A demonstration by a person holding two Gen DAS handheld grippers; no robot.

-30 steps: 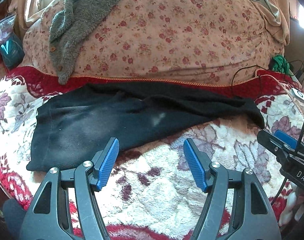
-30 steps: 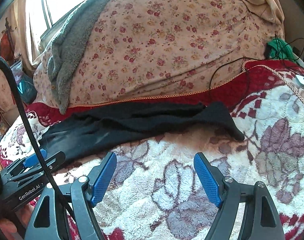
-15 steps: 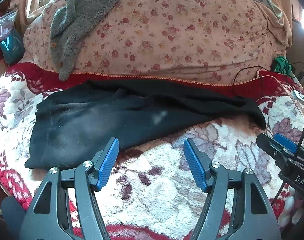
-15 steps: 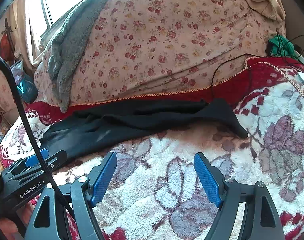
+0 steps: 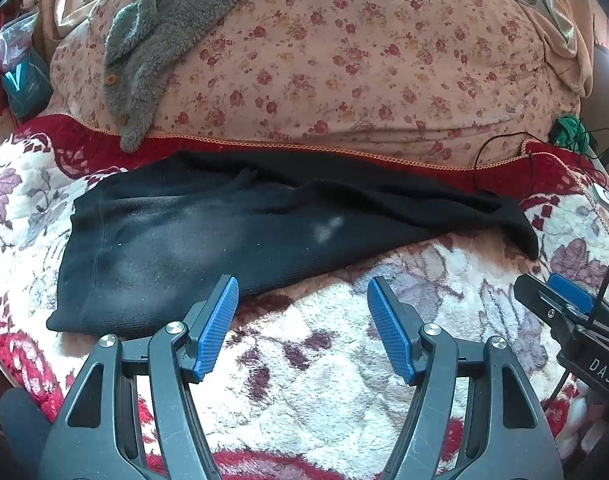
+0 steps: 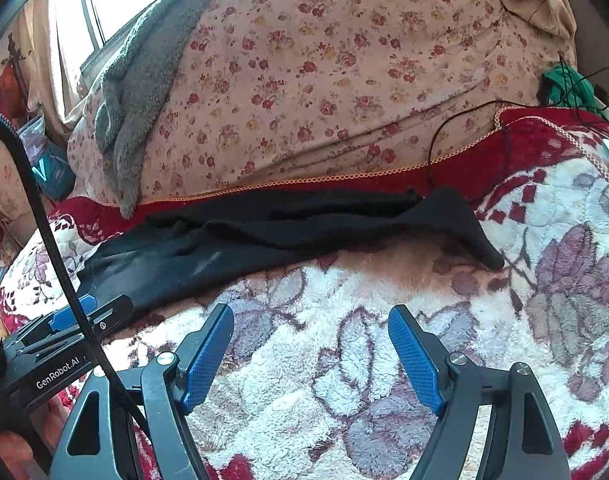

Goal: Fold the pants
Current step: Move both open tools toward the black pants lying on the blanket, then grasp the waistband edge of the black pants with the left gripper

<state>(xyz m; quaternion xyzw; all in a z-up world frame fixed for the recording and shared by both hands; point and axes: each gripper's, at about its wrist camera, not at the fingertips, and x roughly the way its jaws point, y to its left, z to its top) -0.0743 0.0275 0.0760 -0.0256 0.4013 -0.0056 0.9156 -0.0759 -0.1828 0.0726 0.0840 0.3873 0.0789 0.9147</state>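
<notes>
Left wrist: left gripper released, nothing between the fingers, over the fleece blanket. Pants lie flat from 9 to 2 o'clock, just past the tips. Floral quilt at 12, grey fleece on it at 11, cable at 2, right gripper at 3.

Right wrist: right gripper released, empty, over blanket. Pants from 9 to 1, apart from the tips. Left gripper at 9, its own cable crossing the view. Quilt at 12.
</notes>
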